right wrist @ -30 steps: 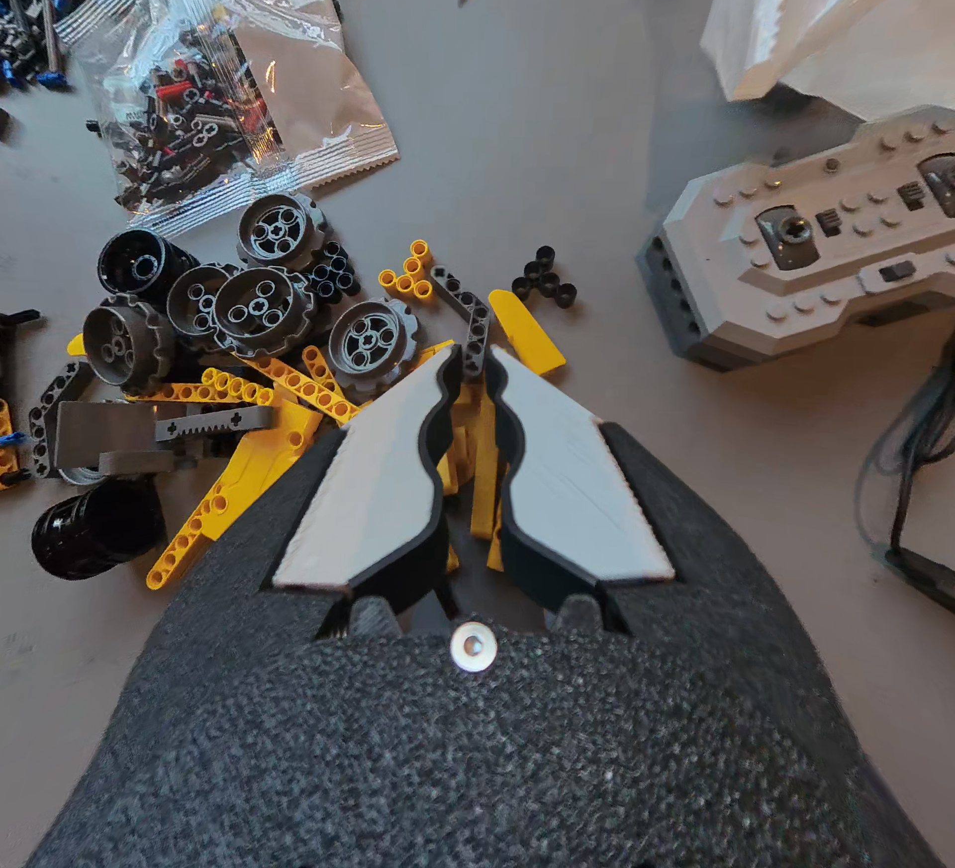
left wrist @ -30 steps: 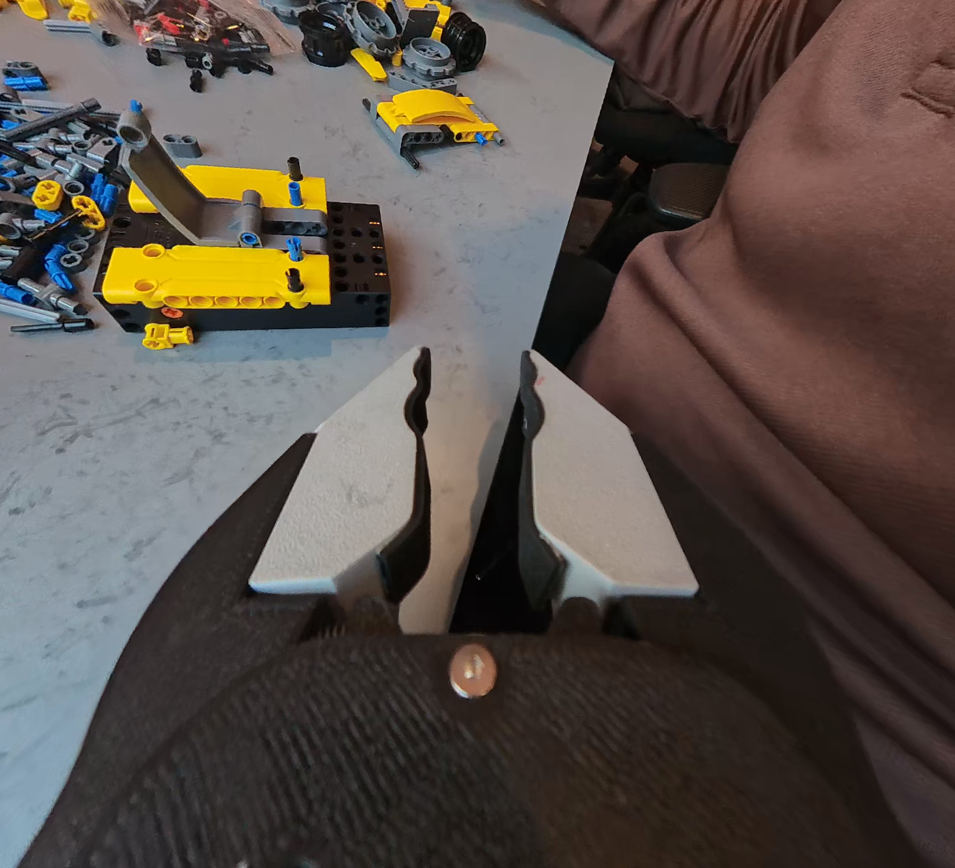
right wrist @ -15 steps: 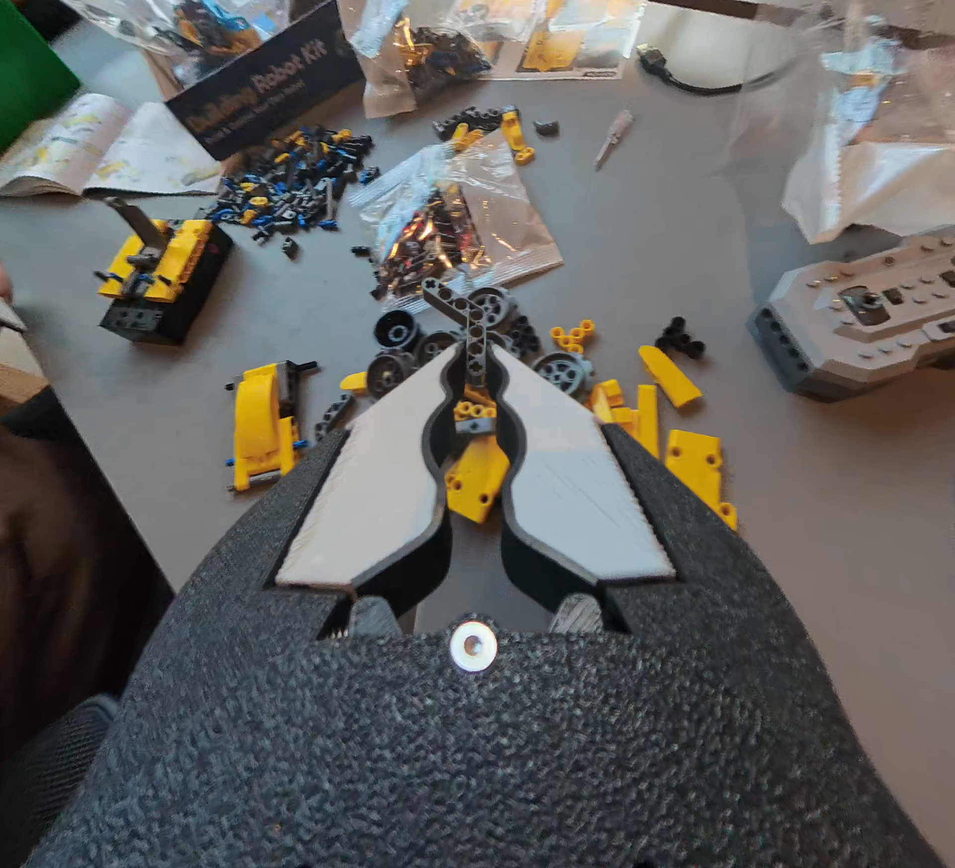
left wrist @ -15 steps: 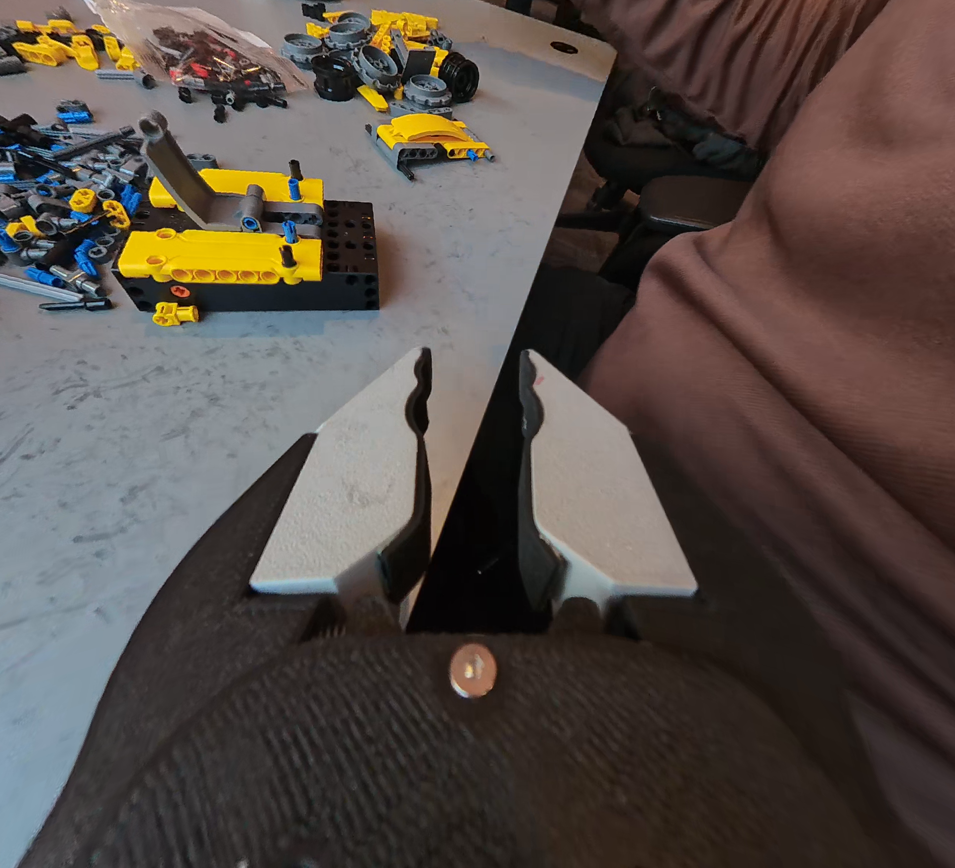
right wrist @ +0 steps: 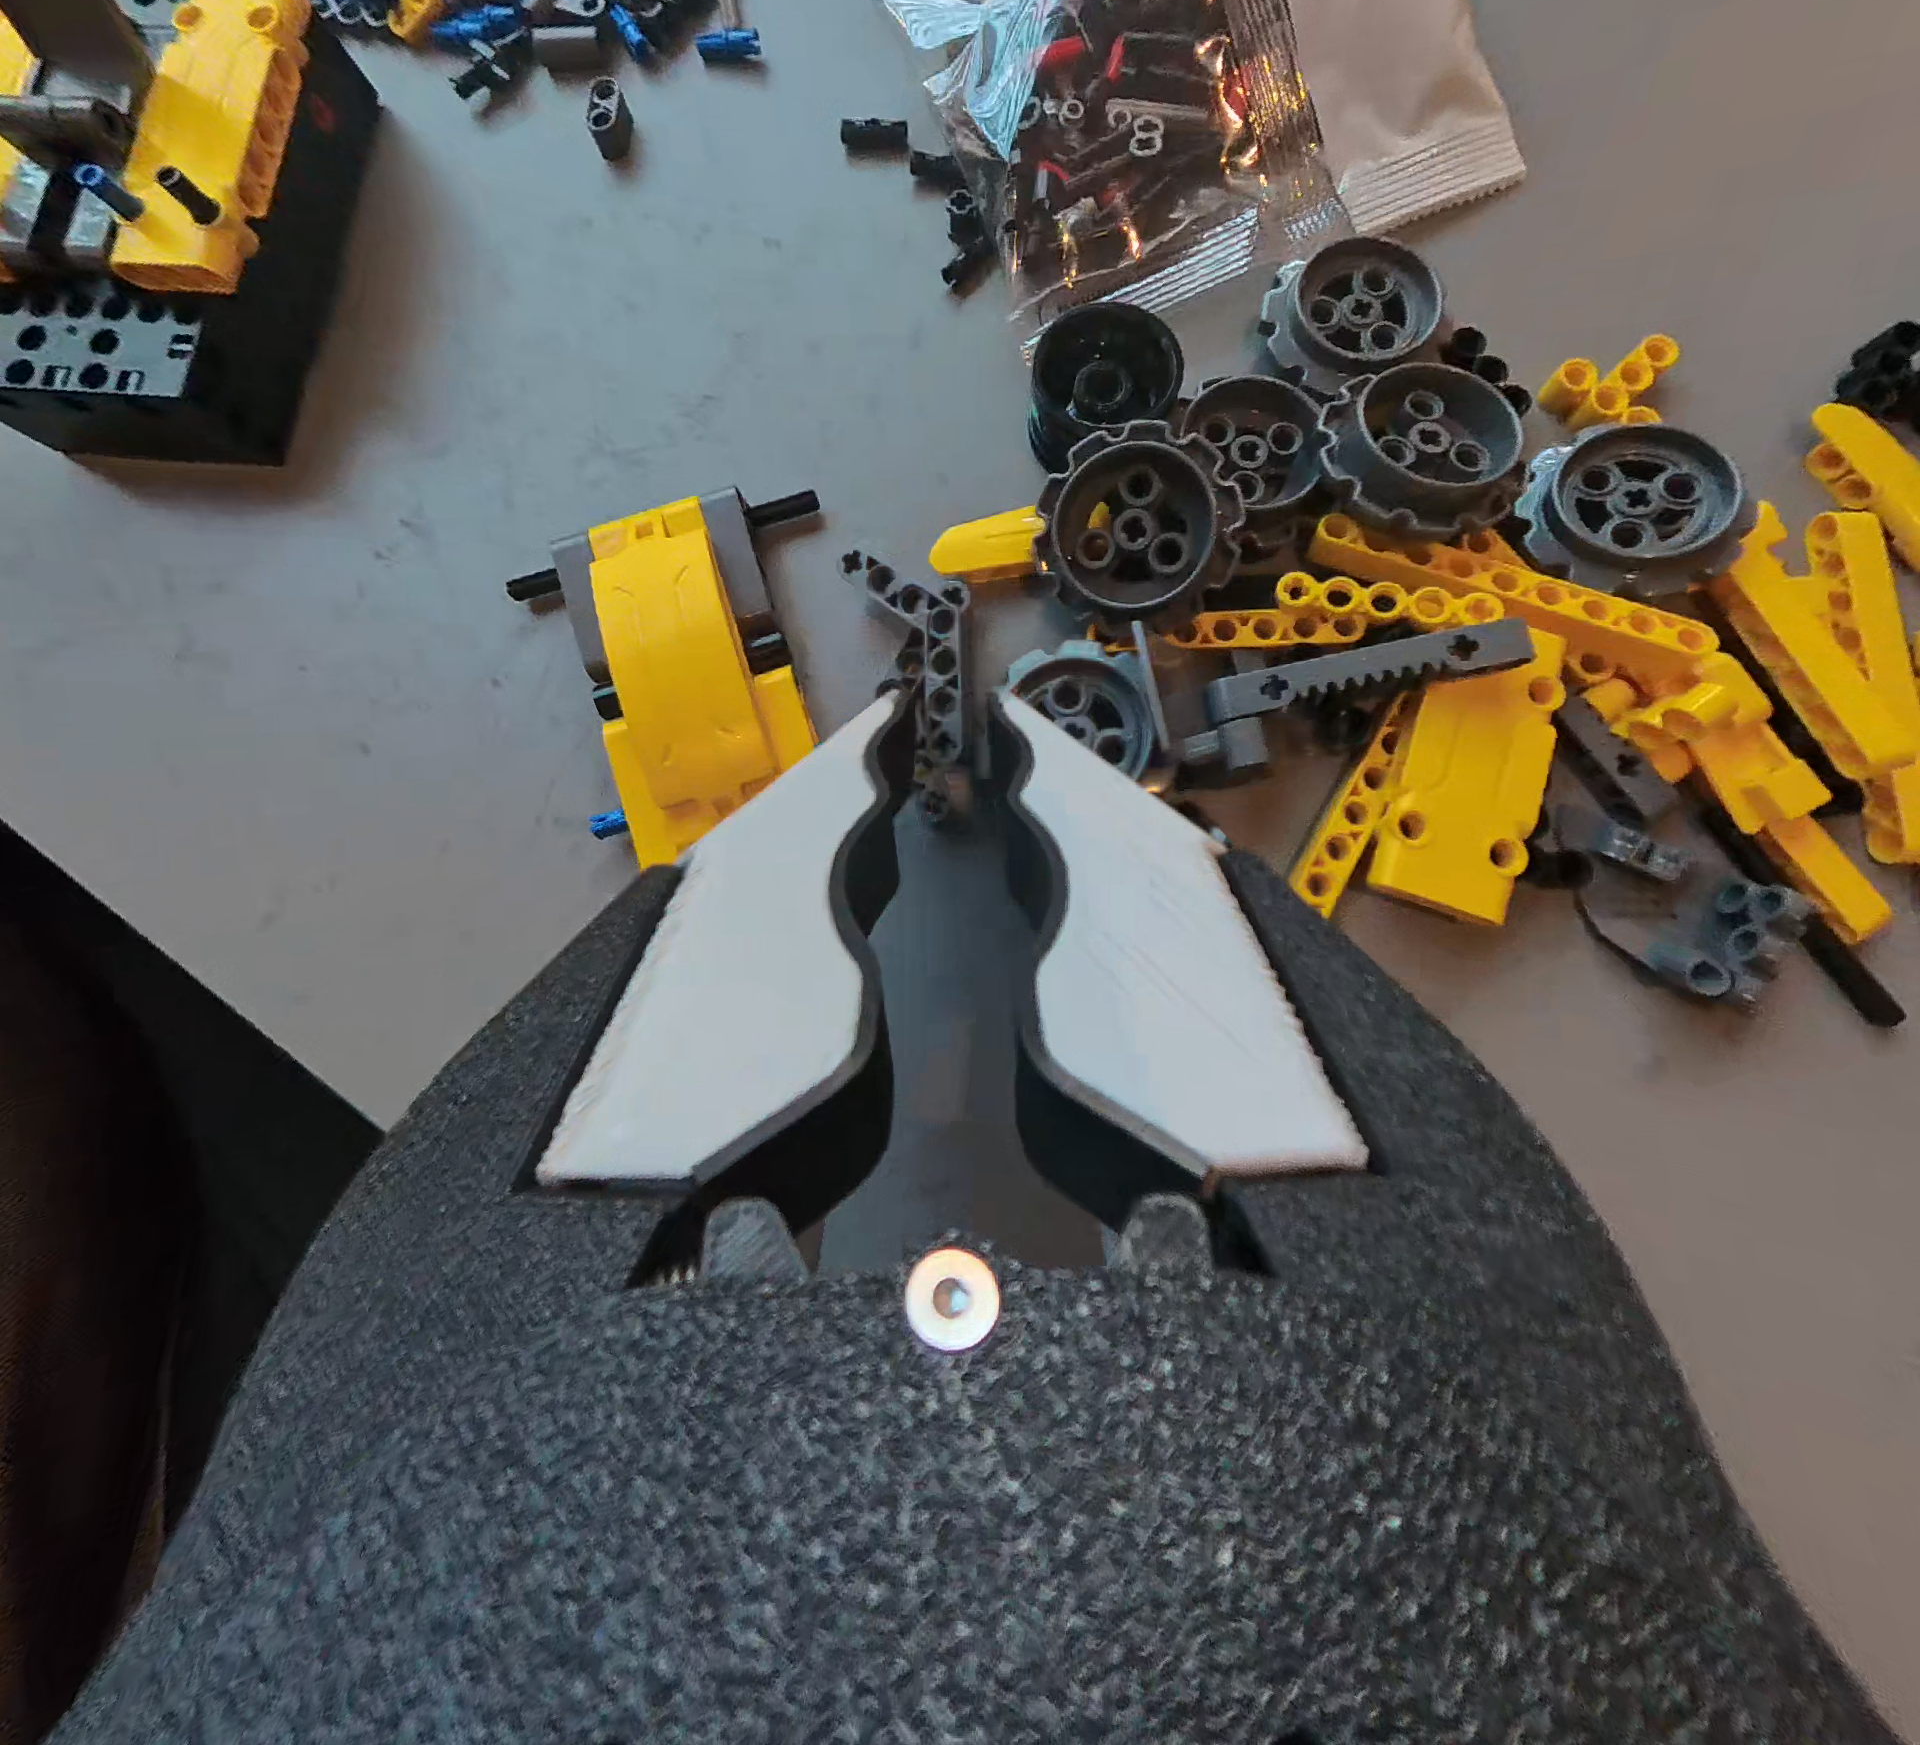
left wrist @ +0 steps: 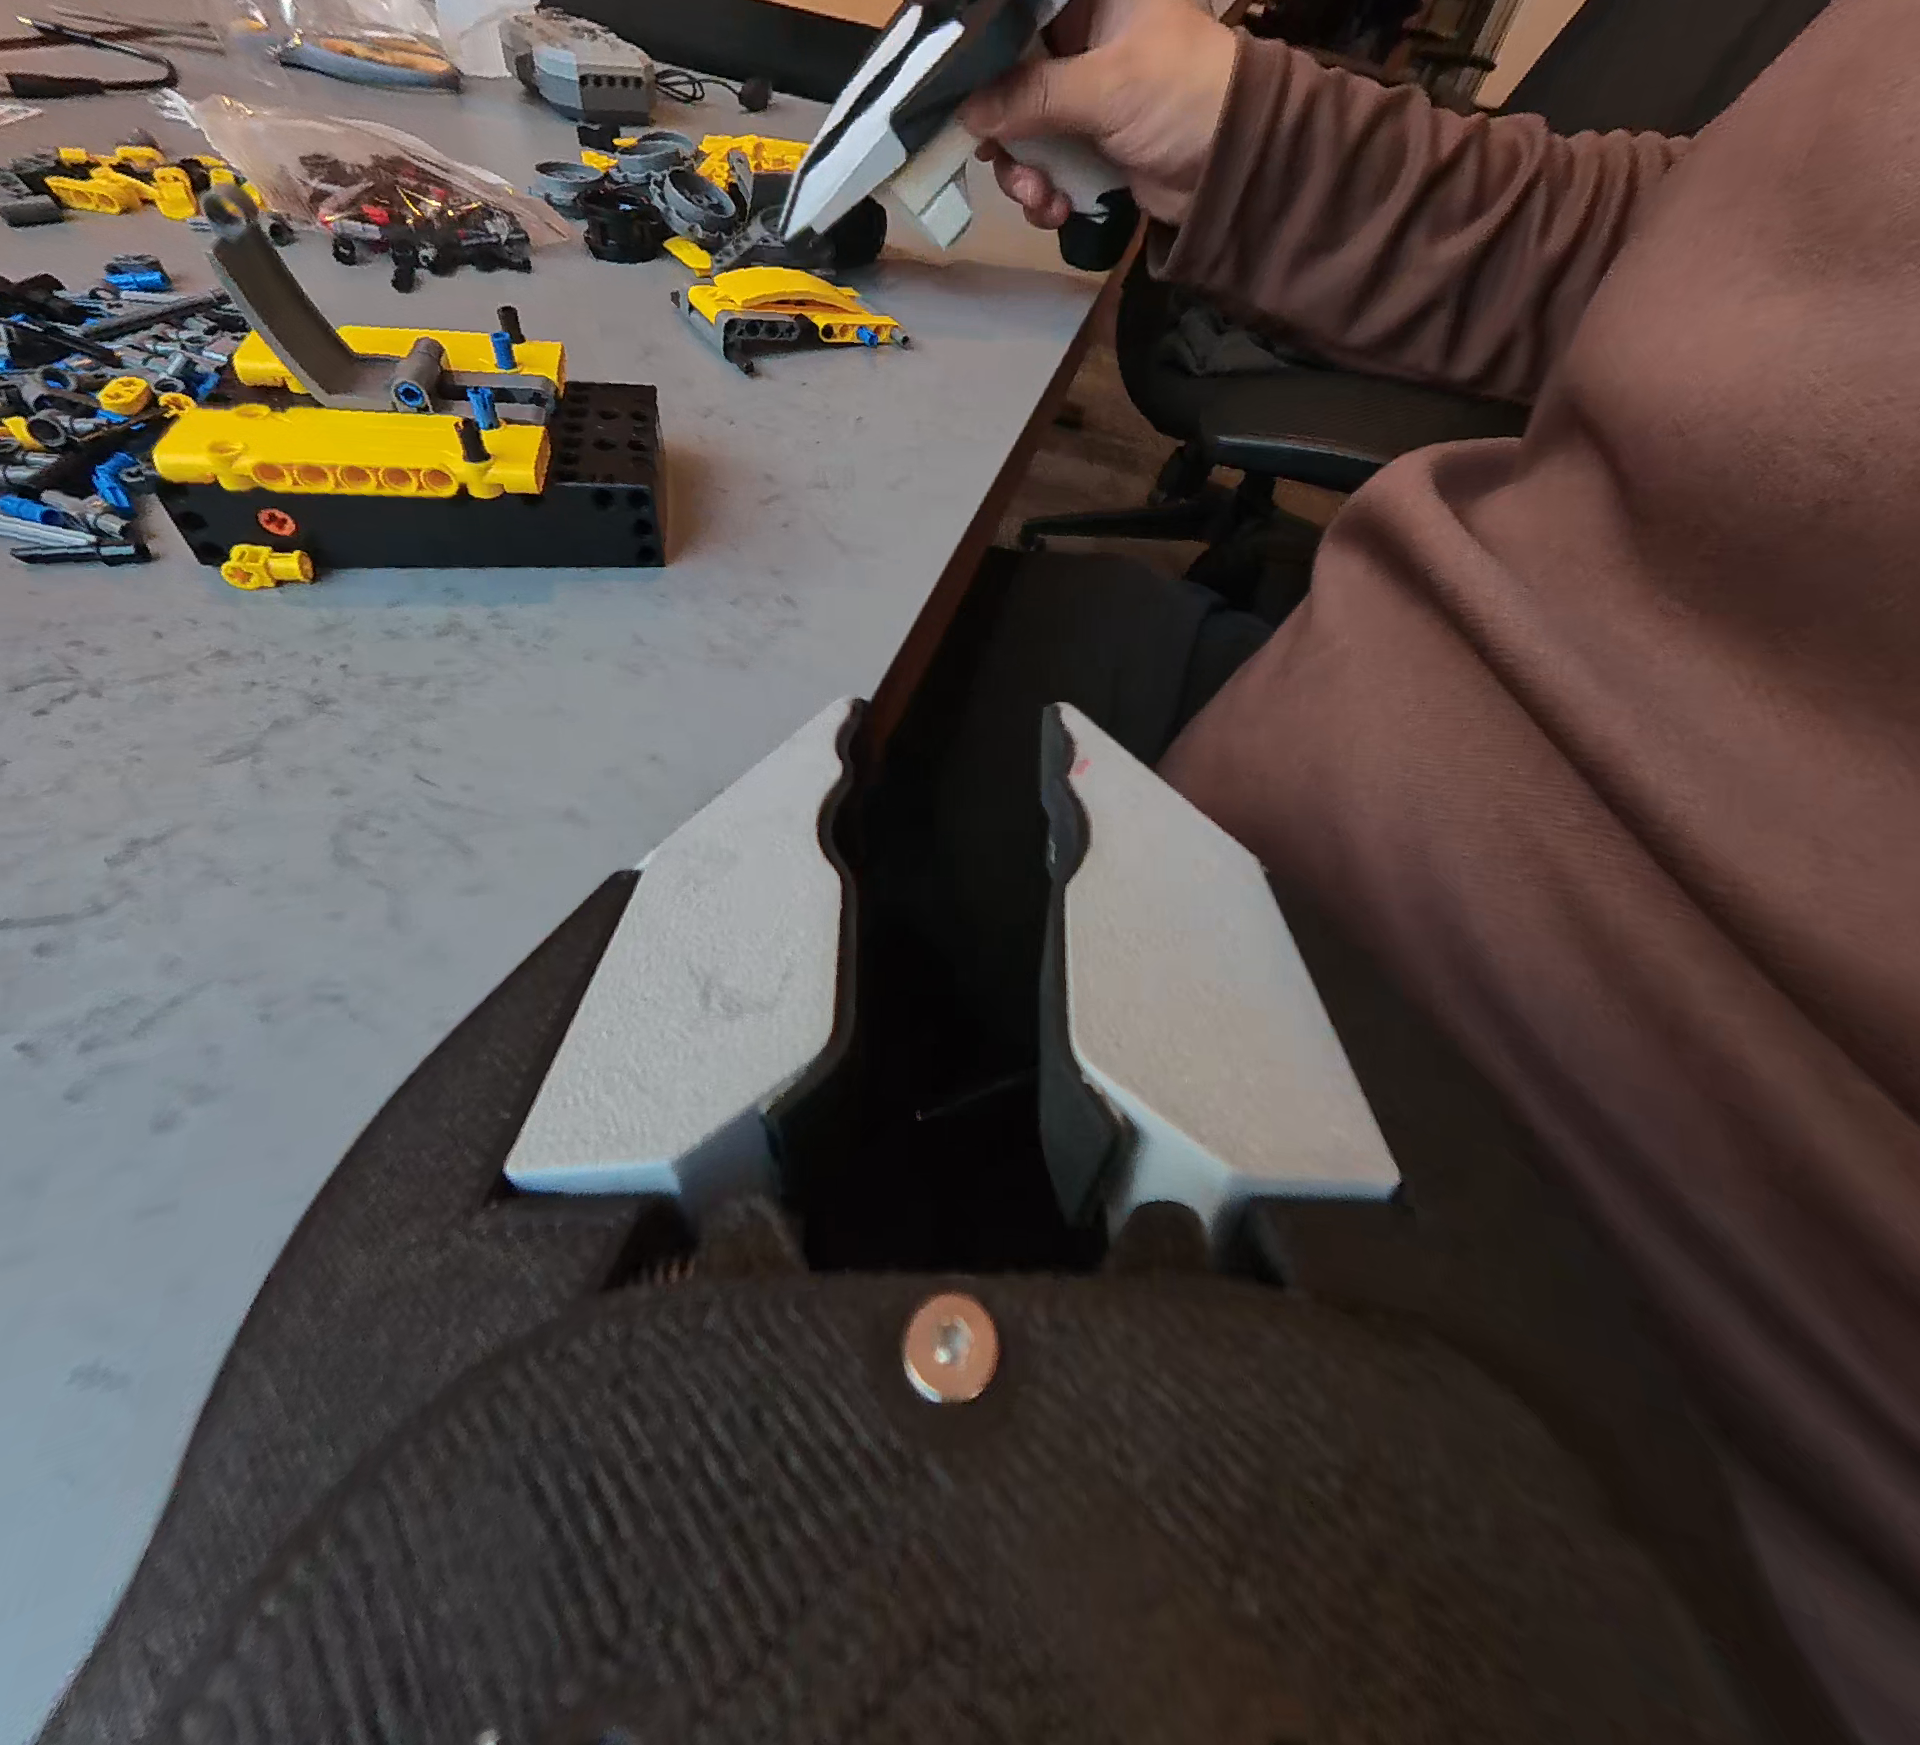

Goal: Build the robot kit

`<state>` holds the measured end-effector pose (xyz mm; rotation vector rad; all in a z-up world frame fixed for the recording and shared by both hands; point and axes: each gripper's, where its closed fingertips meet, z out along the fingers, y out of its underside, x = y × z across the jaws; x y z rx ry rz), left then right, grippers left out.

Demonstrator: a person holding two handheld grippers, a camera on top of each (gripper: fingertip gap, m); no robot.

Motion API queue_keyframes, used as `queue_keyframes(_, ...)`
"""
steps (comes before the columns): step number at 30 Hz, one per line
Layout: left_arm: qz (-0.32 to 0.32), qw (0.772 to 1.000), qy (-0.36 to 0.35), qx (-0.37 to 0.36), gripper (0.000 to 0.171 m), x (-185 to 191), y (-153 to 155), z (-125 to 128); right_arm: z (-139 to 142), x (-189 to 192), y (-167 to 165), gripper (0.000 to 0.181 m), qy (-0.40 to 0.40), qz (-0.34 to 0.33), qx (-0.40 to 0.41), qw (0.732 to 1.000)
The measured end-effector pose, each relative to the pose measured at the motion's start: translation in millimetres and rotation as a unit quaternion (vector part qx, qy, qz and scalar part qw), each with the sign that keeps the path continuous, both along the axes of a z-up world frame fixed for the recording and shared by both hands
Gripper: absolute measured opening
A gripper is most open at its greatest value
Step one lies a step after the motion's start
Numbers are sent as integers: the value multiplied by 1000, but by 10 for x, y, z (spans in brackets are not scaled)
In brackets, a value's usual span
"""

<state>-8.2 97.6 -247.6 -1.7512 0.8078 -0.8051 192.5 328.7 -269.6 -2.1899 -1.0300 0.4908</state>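
Right wrist view: right gripper [right wrist: 948,727] pinches a dark grey angled beam [right wrist: 933,646] at its fingertips, just beside the yellow fender piece [right wrist: 691,687] and grey wheels [right wrist: 1138,526]. Left gripper [left wrist: 951,729] gapes empty at the table [left wrist: 364,812] edge. No readable writing nearby.

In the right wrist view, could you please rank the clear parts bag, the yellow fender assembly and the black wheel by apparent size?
1. clear parts bag
2. yellow fender assembly
3. black wheel
The fender assembly lies nearer the camera, so its margin over the wheel may be exaggerated.
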Motion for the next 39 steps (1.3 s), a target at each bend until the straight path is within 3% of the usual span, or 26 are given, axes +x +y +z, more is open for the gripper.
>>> queue_keyframes(4,4,1000,13,17,30,-49,-19,-18,216,17,20,20,7,-34,58,998)
queue_keyframes(8,8,999,19,37,30,-84,18,31,466,-153,-48,21,81,-40,112,990)
queue_keyframes(12,-8,999,18,29,30,-19,-13,-6,484,-319,-147,25,102,-15,142,984)
queue_keyframes(19,-48,997,60,22,30,100,-148,-228,582,-147,-145,29,98,-70,220,968)
queue_keyframes(25,-54,995,75,-26,29,62,-472,-477,458,175,-408,34,121,-131,203,963)
queue_keyframes(29,-58,992,112,-4,28,65,-638,-553,450,263,-552,39,141,-146,193,960)
queue_keyframes(34,-54,989,133,36,27,114,-680,-470,490,321,-540,39,148,-164,191,956)
queue_keyframes(39,-37,987,149,44,26,63,-630,-497,247,531,-479,40,128,-200,126,963)
